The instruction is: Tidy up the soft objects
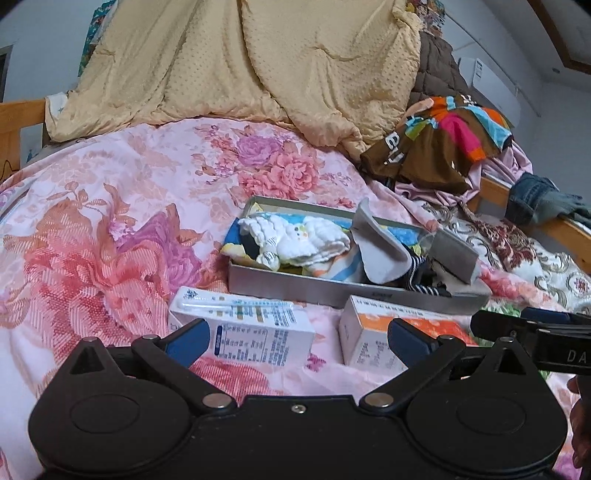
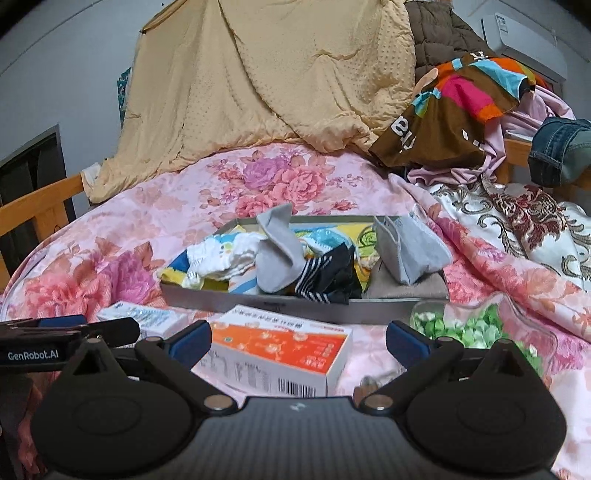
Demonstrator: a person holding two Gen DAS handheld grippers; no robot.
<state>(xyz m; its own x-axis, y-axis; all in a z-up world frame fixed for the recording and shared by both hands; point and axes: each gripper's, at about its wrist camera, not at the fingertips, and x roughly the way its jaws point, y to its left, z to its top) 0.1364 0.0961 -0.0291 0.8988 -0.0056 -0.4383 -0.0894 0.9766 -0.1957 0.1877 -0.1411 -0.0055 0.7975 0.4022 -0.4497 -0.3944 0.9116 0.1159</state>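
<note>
Surface: bed covered by a pink floral-print quilt [image 1: 122, 206], with a wooden bed rail [image 2: 40, 206] along its left edge and pale grey walls behind. A white wall-mounted air conditioner [image 2: 524, 40] hangs at upper right.

Far end of bed: a heaped pale yellow dotted fleece blanket [image 1: 236, 62]; beside it to the right a brown quilted garment [image 2: 439, 33], a brown cloth with bright multicoloured stripes [image 2: 461, 107], a folded pair of blue jeans [image 2: 557, 147] and a cream-and-maroon brocade cover [image 2: 524, 221].

Centre of bed: a shallow rectangular grey metal tray [image 2: 306, 304] holding the soft items: a crumpled white baby sock [image 1: 295, 240], an upright grey sock [image 2: 280, 247], a black-and-white striped sock [image 2: 325, 275] and a folded grey cloth [image 2: 406, 247] at the tray's right end, all on colourful printed fabric.

Near side of tray, on the quilt: a white-and-blue printed carton [image 1: 243, 325], an orange-and-white medicine box [image 2: 280, 350], and a clear bag of green-and-white pieces [image 2: 465, 325].

Left gripper [image 1: 295, 338]: blue-padded jaws apart, empty, hovering over the two cartons. Right gripper [image 2: 297, 341]: jaws likewise apart, empty, above the orange box, beside the left one.
</note>
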